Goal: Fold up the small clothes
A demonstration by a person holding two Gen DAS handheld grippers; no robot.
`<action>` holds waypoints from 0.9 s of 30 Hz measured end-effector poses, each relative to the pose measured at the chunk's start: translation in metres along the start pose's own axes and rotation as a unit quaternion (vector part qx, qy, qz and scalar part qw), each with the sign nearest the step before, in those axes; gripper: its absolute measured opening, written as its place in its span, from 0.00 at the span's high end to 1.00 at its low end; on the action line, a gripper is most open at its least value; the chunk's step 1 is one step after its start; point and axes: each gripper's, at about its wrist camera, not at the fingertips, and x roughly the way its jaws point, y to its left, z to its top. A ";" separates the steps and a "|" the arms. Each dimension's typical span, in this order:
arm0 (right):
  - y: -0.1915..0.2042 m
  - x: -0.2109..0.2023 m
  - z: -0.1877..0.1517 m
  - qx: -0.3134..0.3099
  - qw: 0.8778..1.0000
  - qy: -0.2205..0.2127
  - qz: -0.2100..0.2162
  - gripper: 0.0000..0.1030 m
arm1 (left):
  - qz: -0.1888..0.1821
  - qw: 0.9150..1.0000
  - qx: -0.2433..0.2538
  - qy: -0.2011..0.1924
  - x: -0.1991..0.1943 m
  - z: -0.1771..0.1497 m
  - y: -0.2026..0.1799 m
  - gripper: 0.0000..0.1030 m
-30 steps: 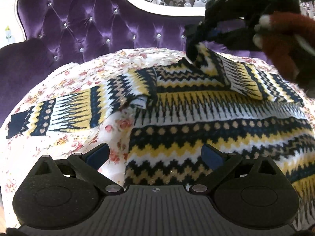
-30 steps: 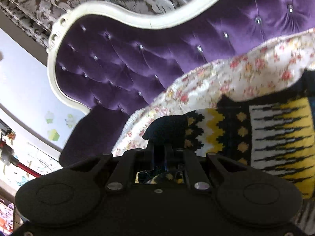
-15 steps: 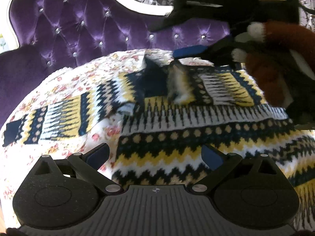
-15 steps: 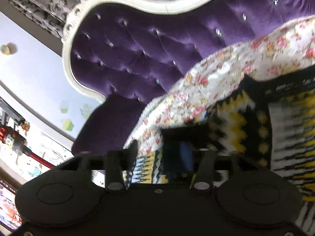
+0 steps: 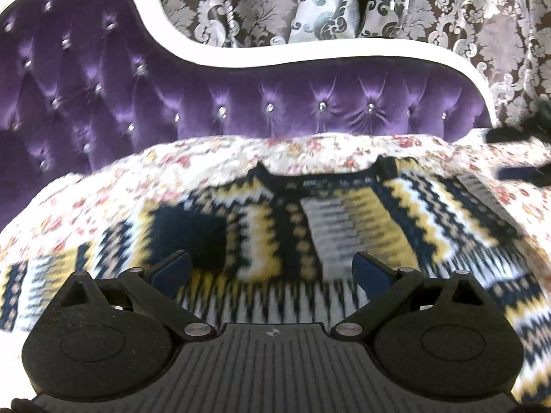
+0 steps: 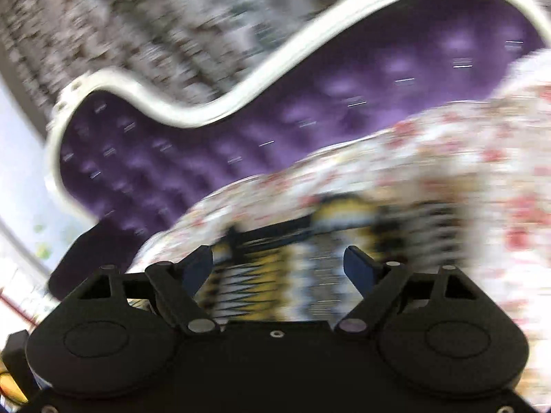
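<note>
Spreading across the flowered bedspread (image 5: 213,158) in front of the purple tufted headboard (image 5: 310,110), the patterned sweater (image 5: 406,213) filled the lower middle of the left wrist view, and it lay flat apart from one sleeve. That right sleeve (image 5: 261,237) was already laid across the chest, its dark cuff (image 5: 193,237) resting left of centre. The other sleeve (image 5: 38,275) stretched out toward the lower left of the frame, unfolded. By my reading, one sleeve fold was done and its mirror was due.

The right gripper (image 6: 277,265) had just been opening; its fingers (image 6: 358,265) stood well apart with nothing between them, only blurred knit beneath. It also showed at the right edge of the left wrist view. The left gripper (image 5: 272,270) hovered over the sweater's body, fingers (image 5: 172,268) apart and empty.

The next move probably called for the left gripper to swing toward the lower left, pinch the outstretched sleeve near its cuff, and carry it across the chest without dragging the sleeve already folded there.
</note>
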 end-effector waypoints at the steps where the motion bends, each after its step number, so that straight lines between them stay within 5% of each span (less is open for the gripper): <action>1: -0.013 -0.005 0.001 0.012 1.000 -0.007 -0.015 0.17 | 0.007 1.000 0.003 0.000 0.009 0.003 -0.003 0.02; 8: -0.065 -0.005 0.000 0.047 0.996 -0.018 -0.067 0.17 | 0.059 0.997 -0.005 0.050 0.062 -0.002 0.010 0.01; 11: -0.077 0.004 -0.003 0.032 0.997 -0.011 -0.075 0.25 | 0.043 0.998 -0.021 0.044 0.063 -0.011 0.022 0.00; 13: -0.084 0.010 -0.005 0.031 0.998 -0.007 -0.062 0.40 | 0.044 0.997 -0.025 0.050 0.063 -0.012 0.021 0.00; 20: -0.084 0.032 -0.014 0.058 0.998 -0.011 0.002 0.46 | 0.038 0.998 -0.034 0.048 0.067 -0.015 0.019 0.00; 22: -0.072 0.033 -0.012 0.042 0.999 -0.009 -0.020 0.81 | 0.036 0.997 -0.036 0.050 0.067 -0.014 0.020 0.00; 27: -0.001 -0.001 -0.012 -0.125 0.989 -0.057 -0.054 0.81 | 0.035 0.997 -0.038 0.049 0.068 -0.014 0.021 0.00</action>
